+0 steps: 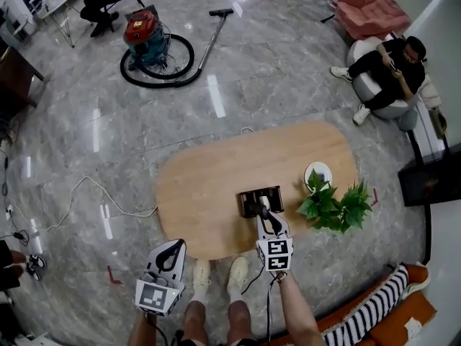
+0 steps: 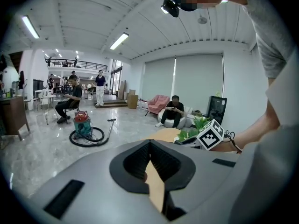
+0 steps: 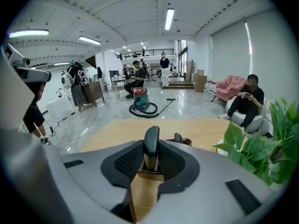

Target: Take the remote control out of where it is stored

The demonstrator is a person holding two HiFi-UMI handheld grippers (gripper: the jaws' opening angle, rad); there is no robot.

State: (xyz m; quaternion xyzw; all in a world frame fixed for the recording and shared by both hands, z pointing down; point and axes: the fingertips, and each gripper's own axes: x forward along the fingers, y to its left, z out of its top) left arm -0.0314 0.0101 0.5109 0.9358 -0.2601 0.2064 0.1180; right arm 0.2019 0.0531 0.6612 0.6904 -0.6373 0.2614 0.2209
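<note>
Right gripper point(image 1: 264, 211) reaches down into the holder point(image 1: 245, 202) on the table point(image 1: 202, 186). Its jaws are partly closed, and its 2 pads look pressed on the upper end of the remote point(image 3: 151, 141), which stands upright in that holder. Left gripper point(image 1: 171, 249) hangs off the table's near edge, jaws together, nothing in them.

Risks, as I judge them: the grip sits high on a smooth, rounded tip, so the remote may slip free on the lift. A pull off the vertical could jam it against the holder wall and drag or tip the holder, since nothing steadies it. The plant point(image 1: 335, 206) stands near on the right, and a wide swing could brush its leaves.
</note>
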